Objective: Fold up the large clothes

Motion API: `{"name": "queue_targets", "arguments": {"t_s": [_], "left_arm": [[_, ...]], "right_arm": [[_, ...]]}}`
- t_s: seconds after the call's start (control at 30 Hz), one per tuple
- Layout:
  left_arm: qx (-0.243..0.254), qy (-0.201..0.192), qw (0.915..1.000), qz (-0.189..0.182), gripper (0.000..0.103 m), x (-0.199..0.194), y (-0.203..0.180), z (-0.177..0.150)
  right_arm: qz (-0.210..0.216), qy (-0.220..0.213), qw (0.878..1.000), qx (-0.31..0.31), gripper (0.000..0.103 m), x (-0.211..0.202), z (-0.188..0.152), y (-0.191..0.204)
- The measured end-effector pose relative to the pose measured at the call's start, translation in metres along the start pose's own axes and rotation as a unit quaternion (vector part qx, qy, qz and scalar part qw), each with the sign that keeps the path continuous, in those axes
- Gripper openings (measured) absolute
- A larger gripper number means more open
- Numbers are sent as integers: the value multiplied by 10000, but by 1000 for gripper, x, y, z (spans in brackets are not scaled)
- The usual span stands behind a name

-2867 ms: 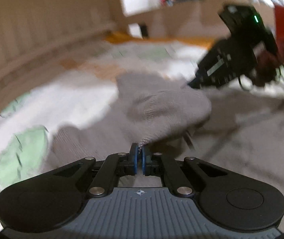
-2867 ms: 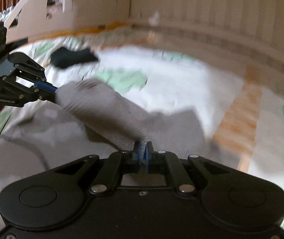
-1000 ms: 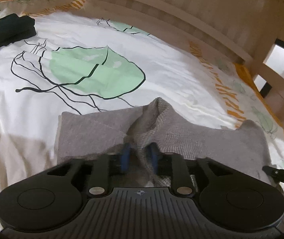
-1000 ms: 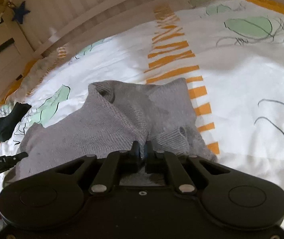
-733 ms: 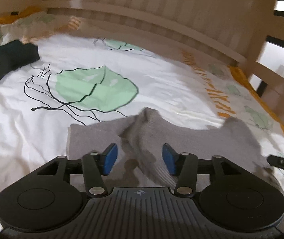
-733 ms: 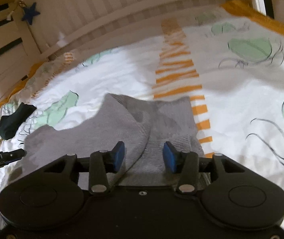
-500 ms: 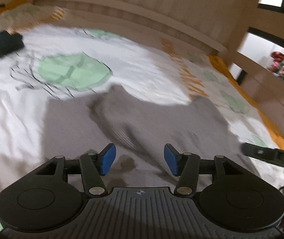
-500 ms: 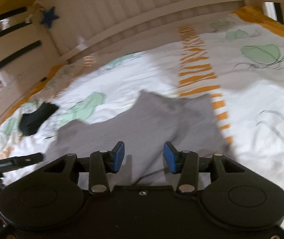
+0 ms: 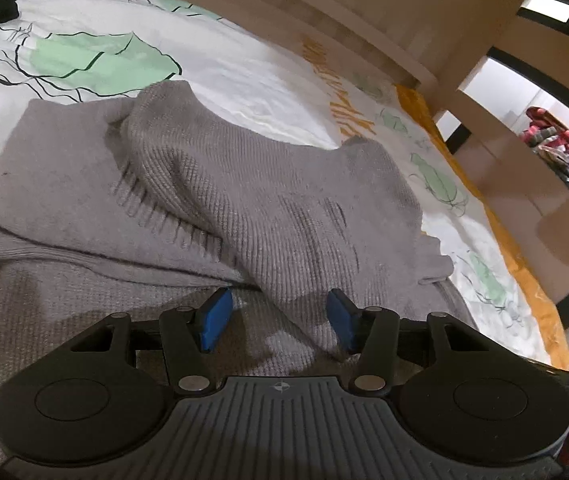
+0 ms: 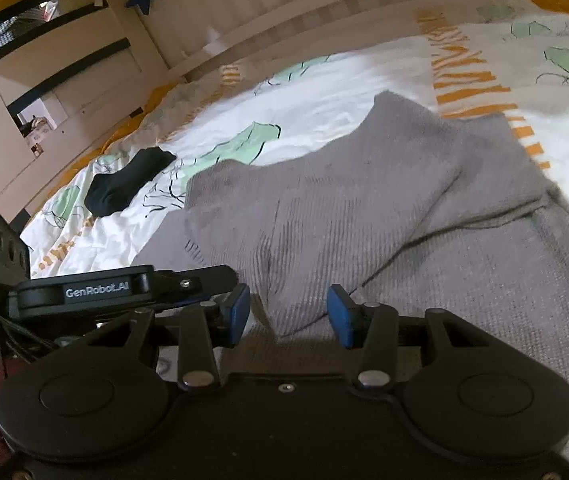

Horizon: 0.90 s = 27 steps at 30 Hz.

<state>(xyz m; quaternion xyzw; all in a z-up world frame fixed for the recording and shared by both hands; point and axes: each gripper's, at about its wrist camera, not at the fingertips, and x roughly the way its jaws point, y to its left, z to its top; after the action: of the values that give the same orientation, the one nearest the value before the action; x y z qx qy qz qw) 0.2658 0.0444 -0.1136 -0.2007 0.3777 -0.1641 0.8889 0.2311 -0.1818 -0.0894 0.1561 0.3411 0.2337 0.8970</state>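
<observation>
Grey knitted sweater (image 9: 268,200) lying partly folded on the bed's white printed duvet (image 9: 244,76), its upper part doubled over the lower. Left claw (image 9: 278,316) and right claw (image 10: 288,312) both released, blue pads apart after just opening, each poised low over the folded edge without gripping it. A black sock (image 10: 124,186) lies on the duvet, apart from the sweater.
</observation>
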Motion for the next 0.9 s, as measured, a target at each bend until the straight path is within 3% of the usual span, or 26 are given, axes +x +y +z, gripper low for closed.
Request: {"name": "queue_targets", "arguments": {"t_s": [0.03, 0.13, 0.17, 0.2, 0.33, 0.4, 0.53, 0.6, 0.77, 0.87, 0.9], "left_arm": [[8, -5, 10000, -2, 47, 2, 1, 0], [68, 11, 10000, 16, 5, 4, -2, 2], [113, -37, 9999, 92, 5, 2, -4, 2], [151, -84, 9998, 84, 5, -2, -6, 3], [489, 57, 9982, 339, 5, -6, -9, -6], [413, 187, 9978, 487, 4, -1, -2, -12], [356, 115, 9984, 427, 5, -6, 2, -14], [449, 50, 9979, 473, 7, -11, -4, -12], [975, -590, 9917, 603, 48, -35, -29, -7], [1256, -840, 9865, 631, 65, -41, -47, -1], [1339, -867, 9852, 631, 68, -39, -53, 1]], "right_arm": [[13, 16, 10000, 38, 52, 2, 0, -1], [22, 68, 9998, 199, 42, 6, -1, -6], [10, 93, 9996, 271, 15, 8, -1, -8], [9, 85, 9995, 315, 7, 8, -2, -9], [-4, -73, 9997, 223, 7, -8, -3, -4], [-97, 46, 9996, 276, 7, -6, -8, -7], [-228, 304, 9978, 549, 7, 4, -23, -21], [-219, 245, 9982, 501, 11, 0, -23, -19], [-340, 126, 9993, 91, 19, -12, -22, -6], [-461, 20, 9988, -142, 52, -22, -22, 2], [-504, -37, 9985, -217, 55, -25, -22, 4]]}}
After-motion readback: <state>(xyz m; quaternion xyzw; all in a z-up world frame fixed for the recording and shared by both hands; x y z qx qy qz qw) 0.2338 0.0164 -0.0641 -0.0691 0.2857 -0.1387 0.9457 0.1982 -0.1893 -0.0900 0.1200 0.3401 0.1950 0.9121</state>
